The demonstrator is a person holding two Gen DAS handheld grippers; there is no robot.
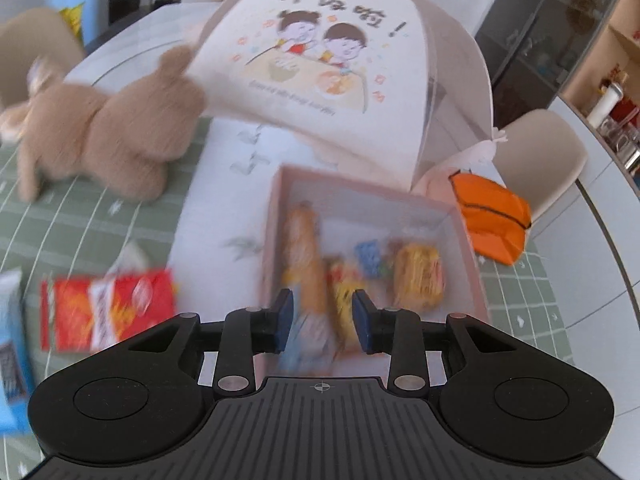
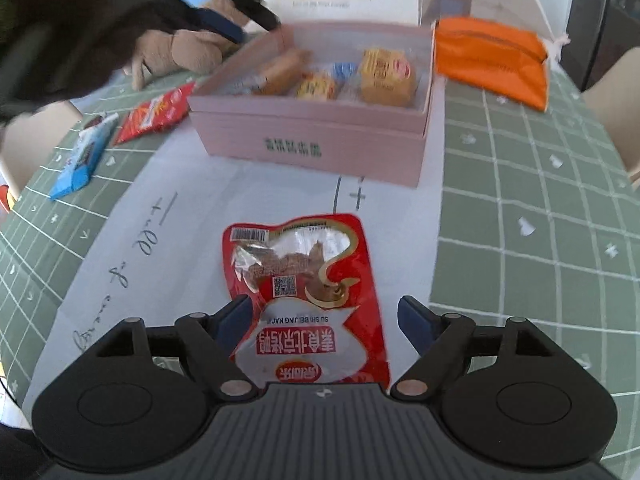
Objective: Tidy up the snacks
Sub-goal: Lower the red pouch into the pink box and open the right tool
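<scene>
A pink box (image 2: pixel 304 136) stands open on the white sheet with several wrapped snacks inside, among them a yellow packet (image 2: pixel 386 76) and a long orange packet (image 1: pixel 306 256). My left gripper (image 1: pixel 323 320) hovers over the box's near-left part, jaws partly apart with nothing between the blue pads. In the right wrist view its fingers (image 2: pixel 224 28) show above the box's left rim. My right gripper (image 2: pixel 326 316) is open wide and astride a red snack packet (image 2: pixel 304 280) lying flat on the sheet. Neither pad presses on it.
Left of the box lie another red packet (image 2: pixel 154 114) and a blue bar (image 2: pixel 82 156) on the green gridded cloth. A tan plush toy (image 1: pixel 108 136), a domed food cover (image 1: pixel 320 60) and an orange pouch (image 2: pixel 492 56) sit behind the box.
</scene>
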